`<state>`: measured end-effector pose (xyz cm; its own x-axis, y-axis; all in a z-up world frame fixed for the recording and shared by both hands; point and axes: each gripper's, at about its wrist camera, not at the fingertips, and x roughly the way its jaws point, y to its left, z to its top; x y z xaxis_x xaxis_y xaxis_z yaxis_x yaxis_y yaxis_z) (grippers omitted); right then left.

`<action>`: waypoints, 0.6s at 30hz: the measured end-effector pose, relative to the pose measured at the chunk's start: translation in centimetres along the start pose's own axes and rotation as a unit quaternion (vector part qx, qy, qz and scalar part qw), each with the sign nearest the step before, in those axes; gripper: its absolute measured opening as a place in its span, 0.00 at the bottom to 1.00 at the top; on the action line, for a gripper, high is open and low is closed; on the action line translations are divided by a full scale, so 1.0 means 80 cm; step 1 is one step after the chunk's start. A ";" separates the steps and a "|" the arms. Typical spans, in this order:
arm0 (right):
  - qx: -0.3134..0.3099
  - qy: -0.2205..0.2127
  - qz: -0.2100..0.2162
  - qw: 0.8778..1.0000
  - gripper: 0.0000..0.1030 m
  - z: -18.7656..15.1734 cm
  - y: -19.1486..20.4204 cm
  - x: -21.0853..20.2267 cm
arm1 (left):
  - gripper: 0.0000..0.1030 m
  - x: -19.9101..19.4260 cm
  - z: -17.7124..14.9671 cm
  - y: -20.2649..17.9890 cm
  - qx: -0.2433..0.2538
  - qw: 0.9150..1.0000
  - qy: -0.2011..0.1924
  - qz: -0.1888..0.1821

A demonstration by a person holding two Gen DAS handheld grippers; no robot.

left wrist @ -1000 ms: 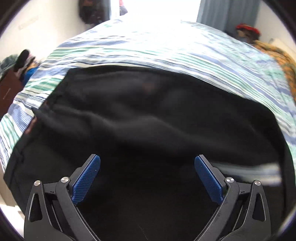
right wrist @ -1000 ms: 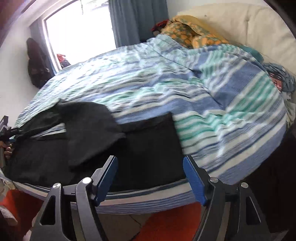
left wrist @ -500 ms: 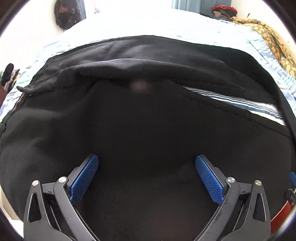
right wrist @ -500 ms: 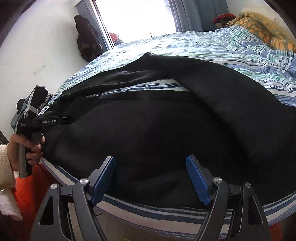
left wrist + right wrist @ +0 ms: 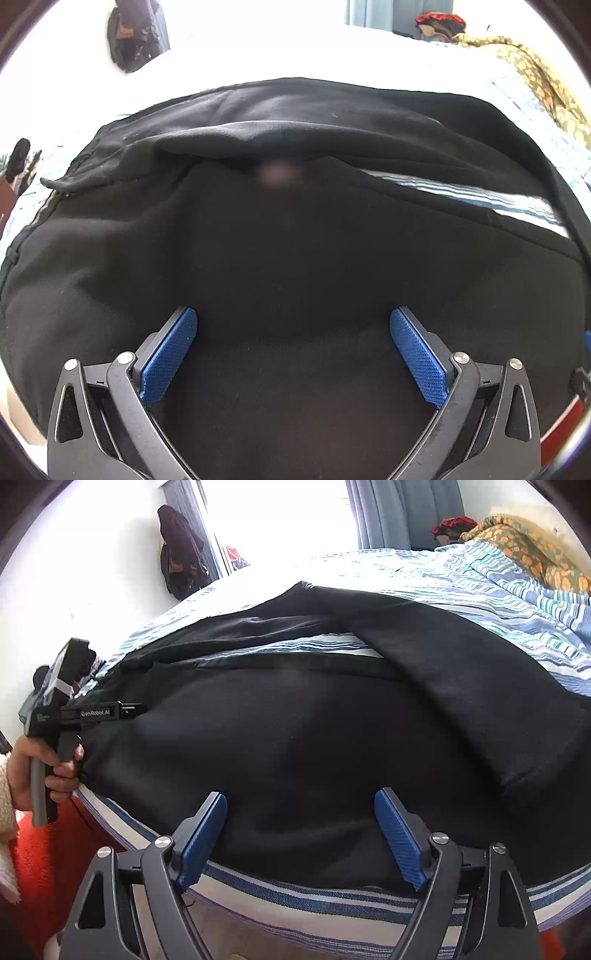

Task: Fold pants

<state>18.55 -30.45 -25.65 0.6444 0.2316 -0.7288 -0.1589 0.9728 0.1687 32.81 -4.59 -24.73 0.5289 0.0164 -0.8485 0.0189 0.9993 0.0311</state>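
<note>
Now the black pants (image 5: 314, 738) lie spread across the striped bedspread (image 5: 498, 602), reaching its near edge, one leg folded over with a sliver of stripes showing between the layers. Over them, the right gripper (image 5: 300, 825) — jaws apart and widening, blue pads clear of the cloth, nothing pinched. At the left edge of that view, a hand (image 5: 35, 771) holds the left gripper (image 5: 293, 343), likewise spread wide above the dark fabric — nothing grasped.

left claw (image 5: 293, 328): jaws wide, nothing gripped | right claw (image 5: 301, 812): jaws opening, nothing gripped
</note>
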 end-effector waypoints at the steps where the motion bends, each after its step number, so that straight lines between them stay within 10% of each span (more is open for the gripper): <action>1: -0.001 0.001 -0.003 1.000 0.80 0.000 0.001 -0.001 | 1.00 -0.004 -0.004 0.001 0.003 1.000 -0.001 -0.002; 10: -0.005 0.031 -0.029 0.999 0.81 0.005 0.008 0.006 | 1.00 -0.041 -0.036 0.052 0.038 0.999 0.003 -0.031; 14: -0.004 0.035 -0.040 0.999 0.84 0.005 0.013 0.010 | 0.99 -0.070 -0.036 0.118 -0.034 0.999 -0.033 0.006; 18: 0.024 0.045 -0.052 0.997 0.85 0.017 0.016 0.000 | 0.99 -0.036 -0.038 0.161 -0.055 0.998 0.010 0.023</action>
<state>19.40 -29.15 -24.53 0.5860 0.1304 -0.7998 -0.0580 0.9912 0.1191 28.97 8.34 -23.53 0.5097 0.0624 -0.8581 -0.0987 0.9950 0.0137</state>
